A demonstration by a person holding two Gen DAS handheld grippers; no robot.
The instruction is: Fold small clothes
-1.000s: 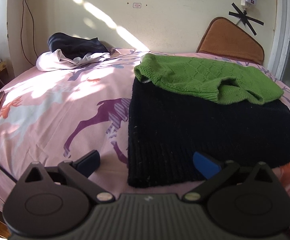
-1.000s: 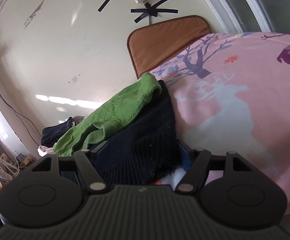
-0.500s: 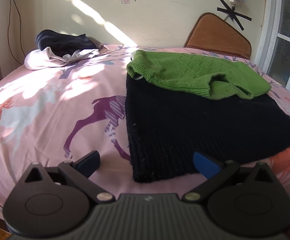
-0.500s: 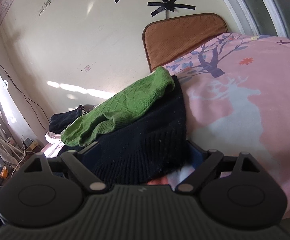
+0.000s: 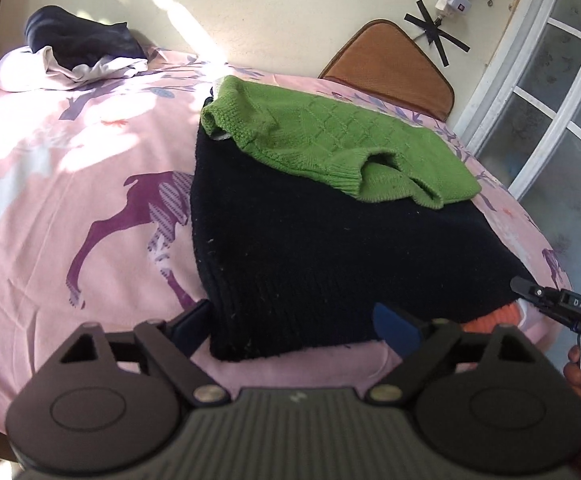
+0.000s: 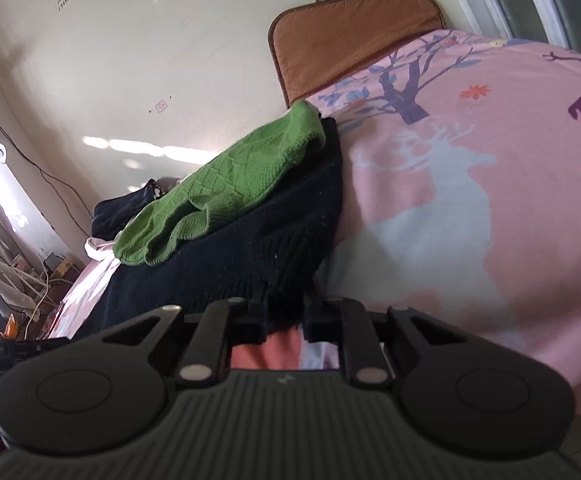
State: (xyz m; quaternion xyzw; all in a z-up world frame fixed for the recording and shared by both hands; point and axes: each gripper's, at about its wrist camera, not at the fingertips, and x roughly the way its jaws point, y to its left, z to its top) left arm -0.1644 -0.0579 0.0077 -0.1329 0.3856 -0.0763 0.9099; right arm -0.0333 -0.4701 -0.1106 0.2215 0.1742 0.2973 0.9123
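Note:
A black knit sweater (image 5: 310, 248) lies flat on the pink bed, with a green knit sweater (image 5: 330, 144) on its far part. An orange garment (image 5: 494, 318) peeks out under its near right corner. My left gripper (image 5: 294, 320) is open, its fingers straddling the black sweater's near left corner. My right gripper (image 6: 284, 318) is shut on the black sweater's (image 6: 250, 256) near corner, with the green sweater (image 6: 234, 180) beyond. The right gripper also shows at the right edge of the left wrist view (image 5: 530, 292).
The pink printed bedsheet (image 5: 70, 200) covers the bed. A dark and white clothes pile (image 5: 70, 52) lies at the far left by the wall. A brown cushion (image 5: 390, 60) leans on the wall. A window (image 5: 562, 100) stands at right. Cables and clutter (image 6: 22, 264) lie beside the bed.
My right gripper has closed on the black sweater's corner. My left gripper has moved right and forward, so its fingers now straddle the sweater's near left corner.

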